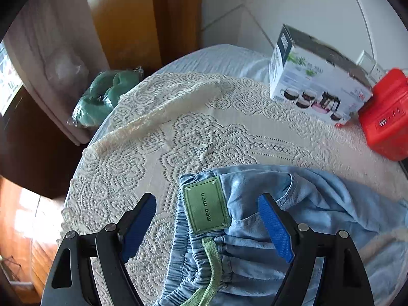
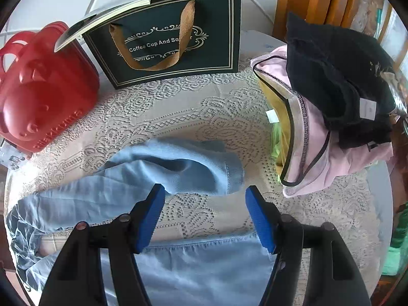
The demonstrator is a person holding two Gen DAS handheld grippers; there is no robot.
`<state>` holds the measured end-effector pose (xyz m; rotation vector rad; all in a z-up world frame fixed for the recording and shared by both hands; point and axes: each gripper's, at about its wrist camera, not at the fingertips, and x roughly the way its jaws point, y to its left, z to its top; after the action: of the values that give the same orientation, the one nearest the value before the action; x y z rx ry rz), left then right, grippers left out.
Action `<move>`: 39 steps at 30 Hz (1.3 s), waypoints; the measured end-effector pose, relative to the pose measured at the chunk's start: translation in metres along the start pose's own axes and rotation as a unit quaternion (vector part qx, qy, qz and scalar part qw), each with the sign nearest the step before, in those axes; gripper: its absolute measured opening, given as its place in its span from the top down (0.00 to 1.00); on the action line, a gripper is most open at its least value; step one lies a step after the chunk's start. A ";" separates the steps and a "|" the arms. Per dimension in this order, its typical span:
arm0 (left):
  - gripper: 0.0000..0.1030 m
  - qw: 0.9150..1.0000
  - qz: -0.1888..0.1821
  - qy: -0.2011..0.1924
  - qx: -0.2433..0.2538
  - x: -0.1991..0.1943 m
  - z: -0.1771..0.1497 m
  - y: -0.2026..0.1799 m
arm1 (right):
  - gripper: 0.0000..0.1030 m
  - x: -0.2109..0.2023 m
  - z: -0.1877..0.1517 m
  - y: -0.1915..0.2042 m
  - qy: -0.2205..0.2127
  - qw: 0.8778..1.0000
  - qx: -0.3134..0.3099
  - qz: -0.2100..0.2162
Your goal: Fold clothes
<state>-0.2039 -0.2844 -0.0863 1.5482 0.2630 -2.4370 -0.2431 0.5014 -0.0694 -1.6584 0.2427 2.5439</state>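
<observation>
Though the pants [image 2: 163, 168] lie on the lace cloth [image 1: 204, 132], they look crumpled w/ one leg bent over, so folding seems barely begun. Left gripper [image 1: 207, 216] is spread over the waistband, right gripper [image 2: 205, 214] spread by the legs; neither pinches anything. Count: 1 pants, 1 pile [image 2: 331, 107] of approx. 3 garments, 2 boxes, 1 red case [image 2: 43, 89].

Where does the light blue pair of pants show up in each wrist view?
Left wrist: light blue pants at lower right, waistband between the open left claw.
Right wrist: they fill the lower left and bottom.
Shared landmark: red plastic case.
</observation>
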 end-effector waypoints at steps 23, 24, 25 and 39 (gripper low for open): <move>0.19 0.994 0.060 0.056 0.075 0.090 0.000 -0.036 | 0.25 0.055 0.007 -0.003 0.069 0.997 0.019 -0.006; 0.27 0.994 0.063 0.052 0.071 0.088 0.001 -0.035 | 0.25 0.060 0.008 -0.001 0.070 0.997 0.014 -0.006; 0.48 0.994 0.067 0.049 0.067 0.086 0.002 -0.033 | 0.28 0.066 0.009 0.002 0.071 0.997 0.007 -0.008; 0.88 0.994 -0.023 -0.109 -0.013 -0.075 -0.008 0.015 | 0.95 -0.098 0.006 -0.021 -0.057 0.998 0.002 0.035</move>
<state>-0.1615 -0.2884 -0.0221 1.2641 0.2918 -2.6000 -0.2050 0.5241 0.0209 -1.5227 0.3026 2.6766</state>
